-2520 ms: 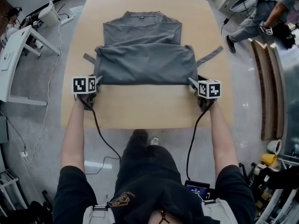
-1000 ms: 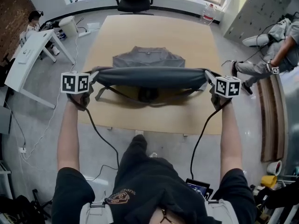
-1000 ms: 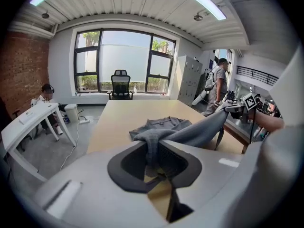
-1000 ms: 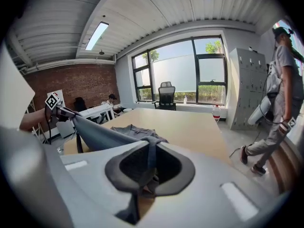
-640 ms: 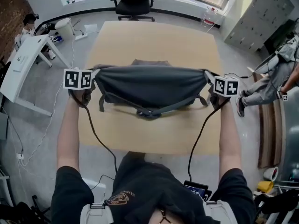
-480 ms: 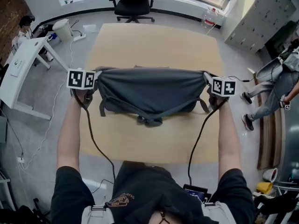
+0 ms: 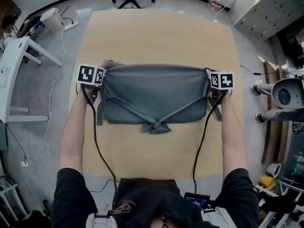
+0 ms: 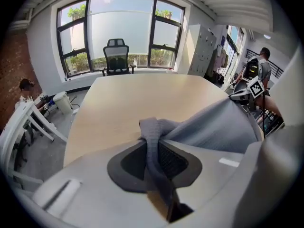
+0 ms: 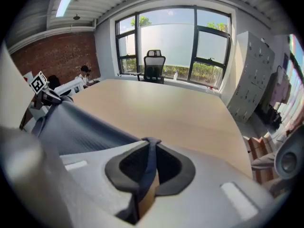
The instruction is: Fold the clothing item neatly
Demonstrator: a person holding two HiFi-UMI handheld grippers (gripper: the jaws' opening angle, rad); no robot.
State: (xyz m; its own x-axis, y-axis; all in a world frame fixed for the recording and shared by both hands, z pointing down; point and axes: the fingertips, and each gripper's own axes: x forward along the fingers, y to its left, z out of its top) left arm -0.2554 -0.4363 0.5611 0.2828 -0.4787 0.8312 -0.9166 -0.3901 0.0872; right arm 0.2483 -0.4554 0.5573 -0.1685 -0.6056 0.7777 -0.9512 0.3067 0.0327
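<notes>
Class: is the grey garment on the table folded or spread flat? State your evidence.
Folded: the grey garment lies doubled into a compact rectangle, far corners clamped in the left gripper and right gripper.

Garment (image 7: 154, 94) matt grey knit cloth; table (image 7: 161, 32) smooth, probably wood.

tbl (image 7: 161, 37): light wood | on it: gray garment (image 7: 154, 96), folded

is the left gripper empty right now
No, the left gripper is shut on a bunched corner of the gray garment.
</notes>
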